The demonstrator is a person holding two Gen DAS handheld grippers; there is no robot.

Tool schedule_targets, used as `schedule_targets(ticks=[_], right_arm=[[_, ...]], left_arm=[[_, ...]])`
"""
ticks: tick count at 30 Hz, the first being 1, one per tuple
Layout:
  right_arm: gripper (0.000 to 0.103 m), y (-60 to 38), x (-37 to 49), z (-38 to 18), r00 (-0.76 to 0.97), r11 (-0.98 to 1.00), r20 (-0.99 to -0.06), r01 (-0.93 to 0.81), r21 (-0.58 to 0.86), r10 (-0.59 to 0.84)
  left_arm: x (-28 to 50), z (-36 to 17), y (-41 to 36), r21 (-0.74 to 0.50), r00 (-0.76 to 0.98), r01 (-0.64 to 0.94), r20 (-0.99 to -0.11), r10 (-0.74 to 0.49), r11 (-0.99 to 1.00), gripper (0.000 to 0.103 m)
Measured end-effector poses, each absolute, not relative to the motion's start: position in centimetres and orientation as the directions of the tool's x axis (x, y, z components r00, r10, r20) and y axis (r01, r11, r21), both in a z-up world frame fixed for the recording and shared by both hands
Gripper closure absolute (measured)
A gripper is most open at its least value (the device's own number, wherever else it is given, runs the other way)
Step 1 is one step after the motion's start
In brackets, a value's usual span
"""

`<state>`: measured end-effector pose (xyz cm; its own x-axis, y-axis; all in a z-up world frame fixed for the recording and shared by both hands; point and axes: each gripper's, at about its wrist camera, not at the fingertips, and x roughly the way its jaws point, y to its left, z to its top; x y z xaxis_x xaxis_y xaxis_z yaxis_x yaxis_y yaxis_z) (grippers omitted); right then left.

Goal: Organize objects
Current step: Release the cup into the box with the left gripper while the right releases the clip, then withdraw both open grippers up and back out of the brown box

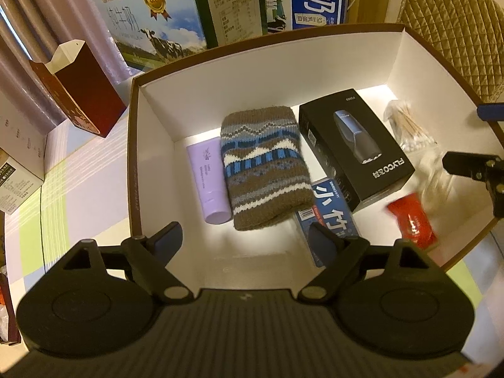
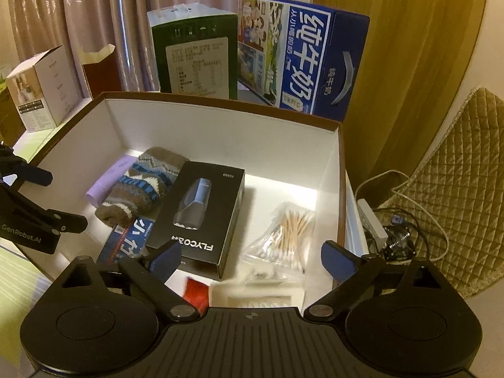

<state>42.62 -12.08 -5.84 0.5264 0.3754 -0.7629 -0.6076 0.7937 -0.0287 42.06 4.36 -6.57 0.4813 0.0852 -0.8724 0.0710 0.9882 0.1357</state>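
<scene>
An open white box with a brown rim (image 1: 134,157) (image 2: 220,102) holds a purple tube (image 1: 208,179), a knitted pouch (image 1: 264,170), a black shaver box (image 1: 352,145) (image 2: 201,211), a small blue box (image 1: 334,214), a bag of cotton swabs (image 2: 283,233) and a blurred red packet (image 1: 412,220) (image 2: 195,289). My left gripper (image 1: 244,236) hovers open above the box's near side, nothing between its fingers. My right gripper (image 2: 252,260) is open over the right side, above a clear packet (image 2: 261,275) and a white tray (image 2: 252,296).
Milk cartons (image 2: 299,56) and a green carton (image 2: 195,53) stand behind the box. A dark red carton (image 1: 82,91) and white boxes (image 2: 41,91) are to the left on a checked cloth (image 1: 63,189). A quilted chair (image 2: 456,189), cables and a small fan (image 2: 397,239) lie to the right.
</scene>
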Motion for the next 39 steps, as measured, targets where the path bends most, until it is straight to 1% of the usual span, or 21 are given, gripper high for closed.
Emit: schedule_targets(ticks=[8, 13, 25, 39], right_arm=[[0.004, -12.7, 41.3, -5.2, 0.522, 0.798, -0.754, -0.603, 0.004, 0.399], [0.002, -13.0, 40.5, -4.6, 0.529, 0.807, -0.745, -0.59, 0.022, 0.407], [0.002, -13.4, 37.9, -2.4, 0.542, 0.814, -0.712, -0.577, 0.071, 0.446], [0.002, -15.6, 32.8, -0.6, 0.542, 0.82, -0.685, -0.552, 0.147, 0.488]], left_arm=[[41.2, -5.6, 4.0, 0.119, 0.506, 0.07, -0.86, 0.068, 0.99, 0.014], [40.6, -4.7, 3.8, 0.11, 0.525, 0.065, -0.849, 0.06, 0.992, 0.013], [38.1, -1.6, 3.5, 0.083, 0.578, 0.033, -0.814, 0.049, 0.996, 0.011], [32.1, 0.9, 3.4, 0.022, 0.611, -0.023, -0.791, 0.032, 0.999, 0.01]])
